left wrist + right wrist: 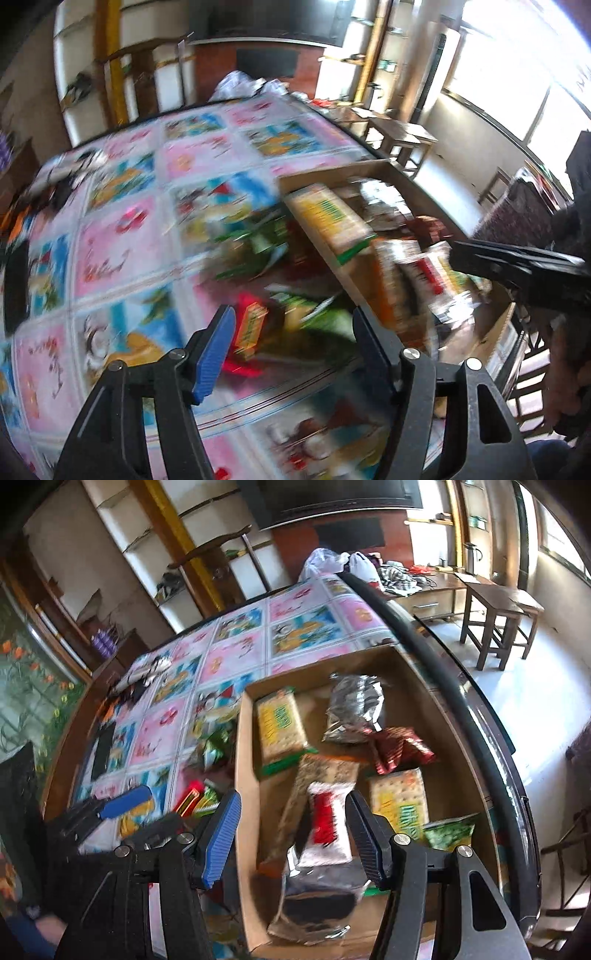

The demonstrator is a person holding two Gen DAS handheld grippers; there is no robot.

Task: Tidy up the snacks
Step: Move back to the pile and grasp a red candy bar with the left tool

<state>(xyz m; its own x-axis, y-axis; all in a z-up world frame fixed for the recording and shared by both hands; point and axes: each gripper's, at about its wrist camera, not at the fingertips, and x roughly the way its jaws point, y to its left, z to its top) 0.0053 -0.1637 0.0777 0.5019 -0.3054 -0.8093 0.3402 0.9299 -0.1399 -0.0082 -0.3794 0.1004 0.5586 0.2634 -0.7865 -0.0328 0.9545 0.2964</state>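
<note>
Snacks (255, 328) still loose on the table (122, 254) lie just ahead of the left hand-held gripper (293, 347), jaws apart and empty, left of the cardboard box (243, 775), over which the right hand-held gripper (291, 834) hangs, jaws apart.

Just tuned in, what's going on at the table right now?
Snacks are being sorted into a cardboard box on the patterned tablecloth. The right hand-held gripper hangs open over the box, above a red-and-white packet lying among cracker packs. The left hand-held gripper, also open and empty, points at loose snacks left on the cloth beside the box.
</note>
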